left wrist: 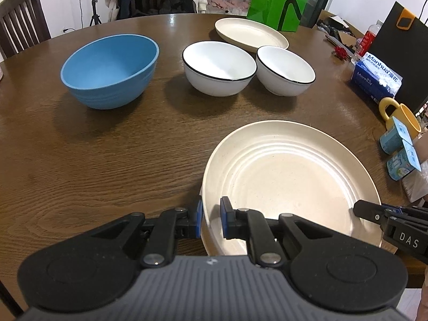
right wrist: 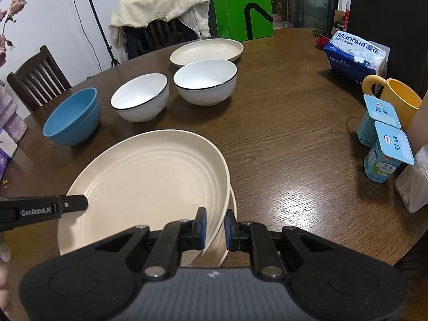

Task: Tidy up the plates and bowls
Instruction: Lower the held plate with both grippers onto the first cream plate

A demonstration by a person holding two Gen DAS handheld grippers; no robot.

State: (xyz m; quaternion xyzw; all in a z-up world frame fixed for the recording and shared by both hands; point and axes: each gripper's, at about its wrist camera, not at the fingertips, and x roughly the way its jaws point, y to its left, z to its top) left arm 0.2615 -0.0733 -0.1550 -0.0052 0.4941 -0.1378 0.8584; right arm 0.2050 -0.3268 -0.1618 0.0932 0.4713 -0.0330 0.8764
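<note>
The left gripper (left wrist: 211, 220) pinches the cream plate (left wrist: 291, 176) at its 9 o'clock rim, pads narrow on the lip; the right gripper (right wrist: 215, 226) clamps the same plate at its 3 o'clock rim. The plate is ridged in rings, speckled, shallow, and in the right wrist view sits tilted over a second cream rim (right wrist: 232, 203) just under it, at the table's (left wrist: 107, 160) near edge. Bare wood lies at 10 o'clock from the plate. Farther off stand a blue bowl (left wrist: 109, 72) at 11, two white bowls (left wrist: 219, 68) (left wrist: 285, 71) with black rims, touching, at 12, and a far plate (left wrist: 250, 34) behind them. At 3 o'clock yoghurt cups (right wrist: 385, 149) and a mug (right wrist: 398, 99) crowd the edge.
</note>
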